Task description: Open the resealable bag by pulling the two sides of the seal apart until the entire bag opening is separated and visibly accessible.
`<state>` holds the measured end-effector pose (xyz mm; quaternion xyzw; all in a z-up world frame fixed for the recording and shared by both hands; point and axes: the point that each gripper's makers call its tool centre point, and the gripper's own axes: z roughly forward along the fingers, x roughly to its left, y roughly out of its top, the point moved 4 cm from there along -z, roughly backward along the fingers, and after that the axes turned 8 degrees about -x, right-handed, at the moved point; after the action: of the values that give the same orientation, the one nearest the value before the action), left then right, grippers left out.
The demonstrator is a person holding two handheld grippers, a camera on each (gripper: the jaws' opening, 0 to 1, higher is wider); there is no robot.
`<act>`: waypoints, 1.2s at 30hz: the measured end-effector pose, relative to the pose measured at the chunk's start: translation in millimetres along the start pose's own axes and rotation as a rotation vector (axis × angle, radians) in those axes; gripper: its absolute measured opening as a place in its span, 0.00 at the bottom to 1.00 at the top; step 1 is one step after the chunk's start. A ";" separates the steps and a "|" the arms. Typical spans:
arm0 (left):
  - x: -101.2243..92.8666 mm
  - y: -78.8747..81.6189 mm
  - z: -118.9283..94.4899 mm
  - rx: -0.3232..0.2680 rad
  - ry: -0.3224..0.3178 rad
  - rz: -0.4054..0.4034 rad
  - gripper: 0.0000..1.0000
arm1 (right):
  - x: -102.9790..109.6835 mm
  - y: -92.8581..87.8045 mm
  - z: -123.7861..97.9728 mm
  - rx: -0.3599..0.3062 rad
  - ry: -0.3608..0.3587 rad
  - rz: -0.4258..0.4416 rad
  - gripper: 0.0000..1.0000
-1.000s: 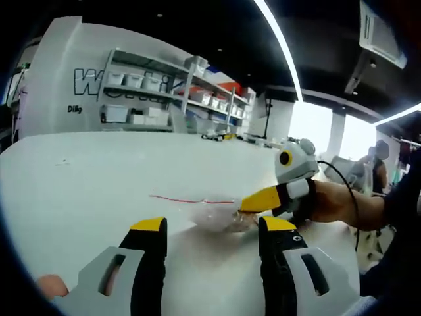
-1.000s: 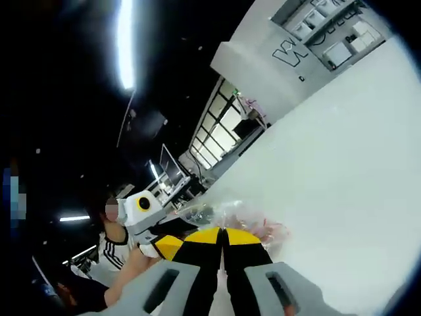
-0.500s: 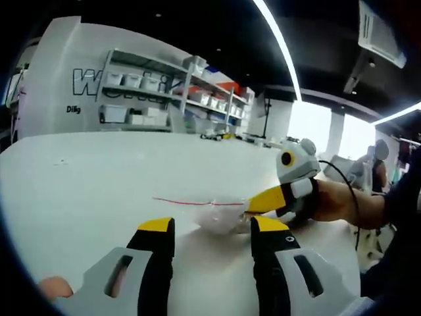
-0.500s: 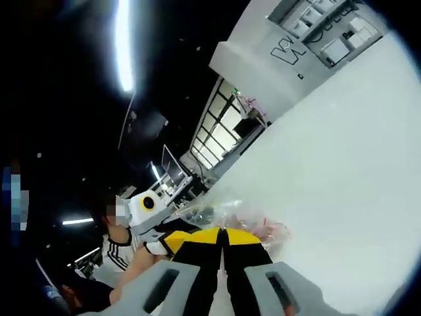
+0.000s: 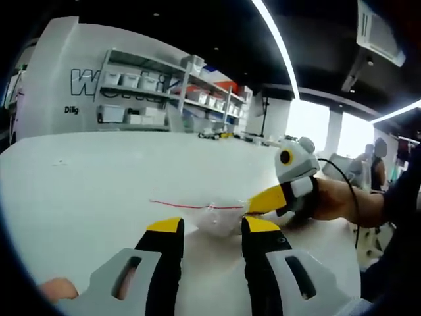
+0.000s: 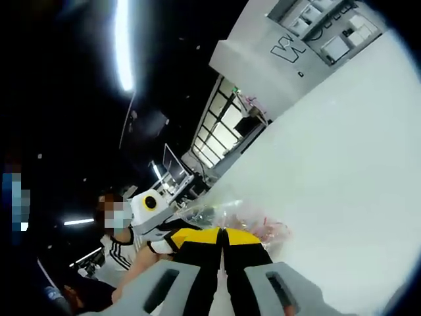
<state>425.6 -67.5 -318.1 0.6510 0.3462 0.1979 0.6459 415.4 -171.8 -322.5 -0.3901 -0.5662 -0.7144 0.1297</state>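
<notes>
As the left gripper (image 5: 210, 227) narrowed its still-parted, empty fingers toward the bag (image 5: 217, 216) on the bench (image 5: 99, 178), the right gripper (image 6: 222, 236) stayed clamped on its seal, so pulling could soon begin.

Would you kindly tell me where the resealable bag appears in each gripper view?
Left gripper view: resealable bag lies low centre on the white table, just beyond the jaws.
Right gripper view: bag sits low centre, above the closed jaws.
Shared landmark: shelving wall.
</notes>
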 end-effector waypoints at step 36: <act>-10.7 0.7 -3.5 -0.007 -0.050 0.082 0.05 | 2.9 -10.4 -3.0 0.058 -0.005 -0.017 0.00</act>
<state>416.0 -72.5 -315.1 0.6672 0.3024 0.2091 0.6478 405.7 -170.4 -328.0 -0.3831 -0.5903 -0.6979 0.1332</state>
